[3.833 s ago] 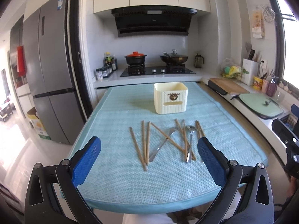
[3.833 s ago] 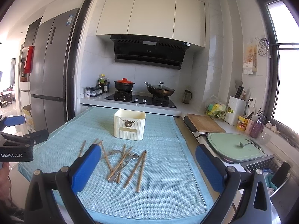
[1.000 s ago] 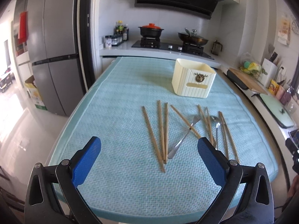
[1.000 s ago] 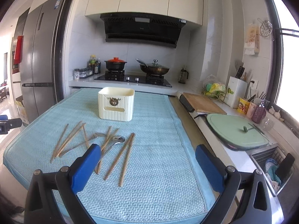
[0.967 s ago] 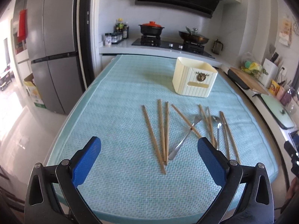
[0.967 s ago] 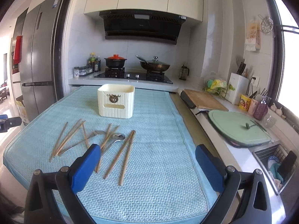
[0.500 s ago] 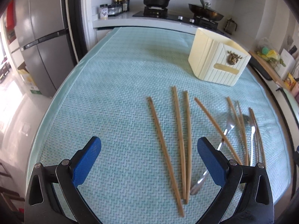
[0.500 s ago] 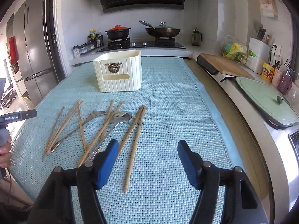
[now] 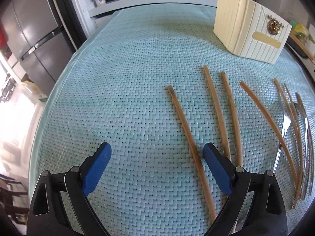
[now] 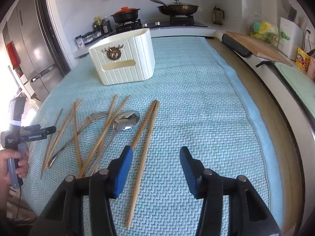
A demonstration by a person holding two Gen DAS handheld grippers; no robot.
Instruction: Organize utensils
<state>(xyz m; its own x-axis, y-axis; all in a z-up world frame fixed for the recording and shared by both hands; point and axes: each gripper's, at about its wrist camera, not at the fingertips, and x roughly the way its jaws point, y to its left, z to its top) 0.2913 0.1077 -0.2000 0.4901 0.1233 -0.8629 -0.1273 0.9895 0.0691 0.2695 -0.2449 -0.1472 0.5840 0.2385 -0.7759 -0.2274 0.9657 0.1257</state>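
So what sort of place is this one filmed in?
A home kitchen, almost certainly: a gas hob with a red-lidded pot and a wok, a steel fridge, and a cutting board on the counter beside the cloth-covered table.

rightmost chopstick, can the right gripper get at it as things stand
Probably yes. The rightmost chopstick lies flat on the mat, between the fingers of the right gripper, whose jaws have just been closing. Nothing covers it; its twin lies close alongside.

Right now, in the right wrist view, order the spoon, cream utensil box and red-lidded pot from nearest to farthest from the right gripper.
1. Spoon, on the mat, left of the right gripper.
2. Cream utensil box, mid-mat beyond.
3. Red-lidded pot, on the stove at the back.
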